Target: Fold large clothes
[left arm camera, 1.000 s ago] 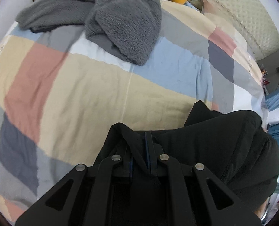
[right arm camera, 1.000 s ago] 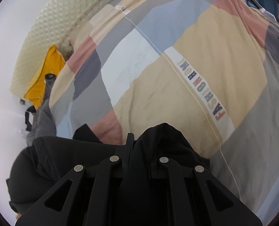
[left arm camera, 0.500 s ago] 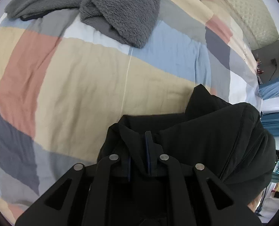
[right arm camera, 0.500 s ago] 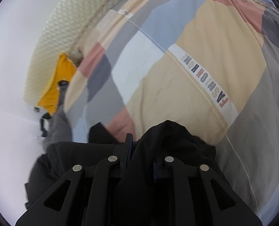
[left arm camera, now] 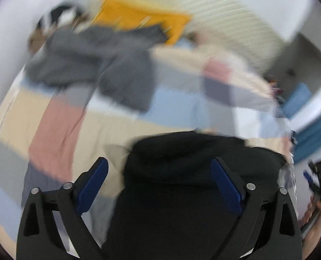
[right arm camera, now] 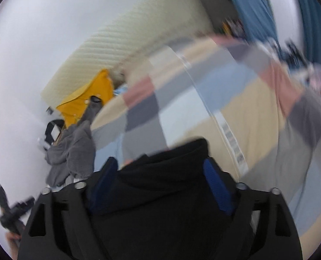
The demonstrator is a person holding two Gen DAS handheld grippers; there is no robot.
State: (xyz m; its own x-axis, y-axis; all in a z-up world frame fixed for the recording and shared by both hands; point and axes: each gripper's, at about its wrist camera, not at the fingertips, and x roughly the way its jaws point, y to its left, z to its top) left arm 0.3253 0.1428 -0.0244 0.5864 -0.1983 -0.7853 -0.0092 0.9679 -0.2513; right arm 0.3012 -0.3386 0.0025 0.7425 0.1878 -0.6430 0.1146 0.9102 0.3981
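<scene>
A home bedroom: patchwork-quilted bed [right arm camera: 236,99] against a padded headboard [right arm camera: 125,43].

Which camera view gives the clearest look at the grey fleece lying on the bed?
The right wrist view: the grey fleece sits at the left edge, fairly sharp, its fuzzy folds readable. The left wrist view shows more of it, spread wider, but badly smeared by motion blur.

A patchwork quilt [left arm camera: 121,127] covers the bed; a yellow cushion [right arm camera: 91,99], blurred, perhaps touches the cream headboard [right arm camera: 121,43].
</scene>
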